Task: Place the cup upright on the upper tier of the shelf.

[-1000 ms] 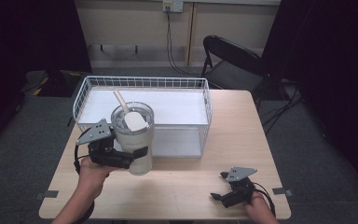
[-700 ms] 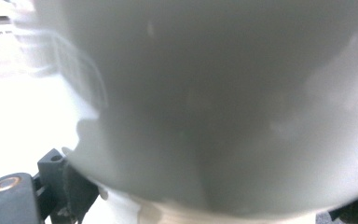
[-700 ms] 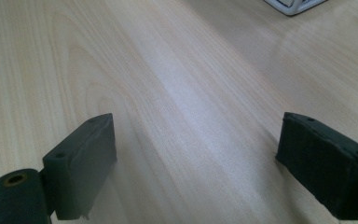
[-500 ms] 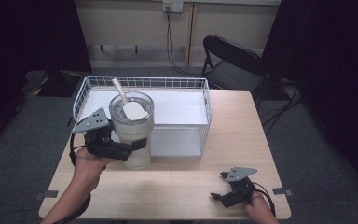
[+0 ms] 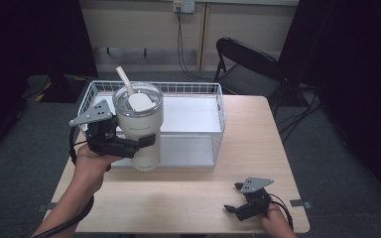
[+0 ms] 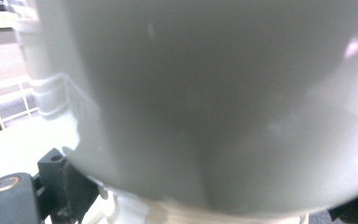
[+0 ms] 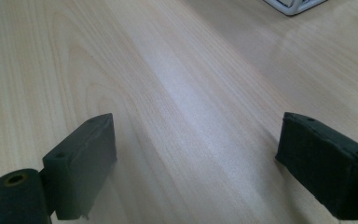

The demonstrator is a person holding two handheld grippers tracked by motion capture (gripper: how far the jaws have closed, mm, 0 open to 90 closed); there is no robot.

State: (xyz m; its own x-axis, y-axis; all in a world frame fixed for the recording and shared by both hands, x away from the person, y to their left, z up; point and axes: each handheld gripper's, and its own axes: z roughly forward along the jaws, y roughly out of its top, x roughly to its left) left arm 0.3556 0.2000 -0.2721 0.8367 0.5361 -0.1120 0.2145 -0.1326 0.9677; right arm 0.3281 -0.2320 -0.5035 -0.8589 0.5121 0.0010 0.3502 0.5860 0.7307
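Gripping white tumbler [image 5: 140, 130] upright, left gripper [image 5: 129, 145], over wire basket [image 5: 198, 89] edge

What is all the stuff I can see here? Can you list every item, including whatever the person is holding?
Tumbler: one, white with a clear lid and a straw, held above the table at the basket's front left corner.
Wire basket: one, white, at the back of the table.
Table: one, light wood.
Folding chair: one, black, behind the table.
Wall socket: one, white, on the back wall, with a cable hanging from it.
Left gripper: one, black with a grey plate, clamped round the tumbler.
Right gripper: one, black, jaws apart, low over the table's front right.
Hands: two, one on each gripper.
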